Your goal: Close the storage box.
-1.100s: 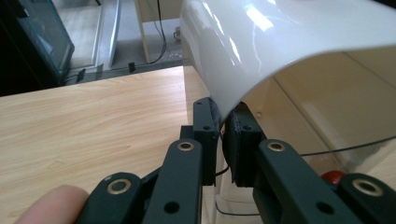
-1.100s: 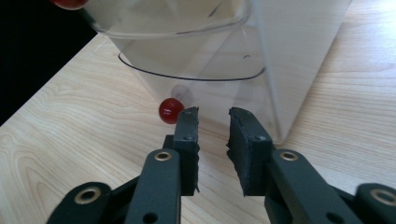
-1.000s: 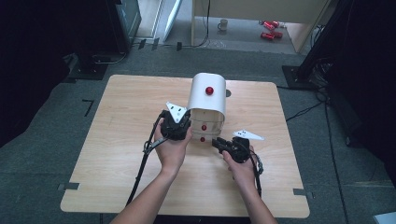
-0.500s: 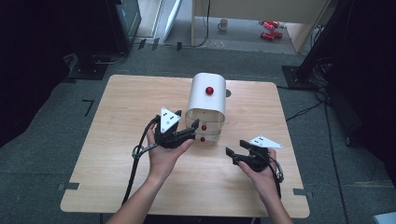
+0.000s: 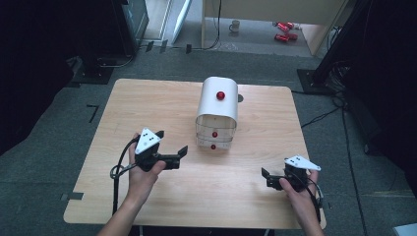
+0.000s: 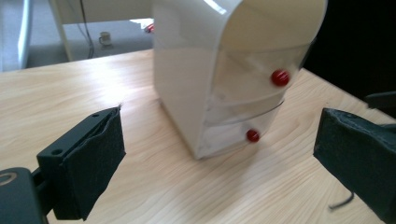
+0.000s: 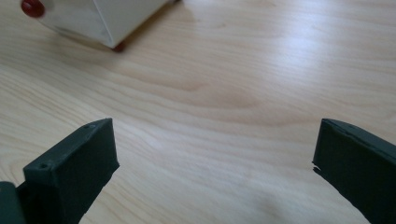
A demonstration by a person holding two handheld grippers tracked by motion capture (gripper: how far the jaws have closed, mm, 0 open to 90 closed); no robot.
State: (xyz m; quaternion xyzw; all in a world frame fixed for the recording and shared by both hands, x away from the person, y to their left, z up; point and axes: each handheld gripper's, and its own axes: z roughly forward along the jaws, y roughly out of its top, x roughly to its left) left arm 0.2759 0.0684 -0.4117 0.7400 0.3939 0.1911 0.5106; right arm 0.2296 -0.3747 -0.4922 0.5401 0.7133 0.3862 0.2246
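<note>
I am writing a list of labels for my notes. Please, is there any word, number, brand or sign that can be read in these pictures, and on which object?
None can be read.
White drawer unit: plain, red knobs, no label.
Left gripper and right gripper: grey plates bear dark dots, no letters.
Mug and red items on the floor: too small to tell.

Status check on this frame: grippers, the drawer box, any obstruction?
Left hand-held gripper open, empty. Right hand-held gripper open, empty, low over the table. Drawer box upright, both drawers look shut. Nothing between grippers and box.
</note>
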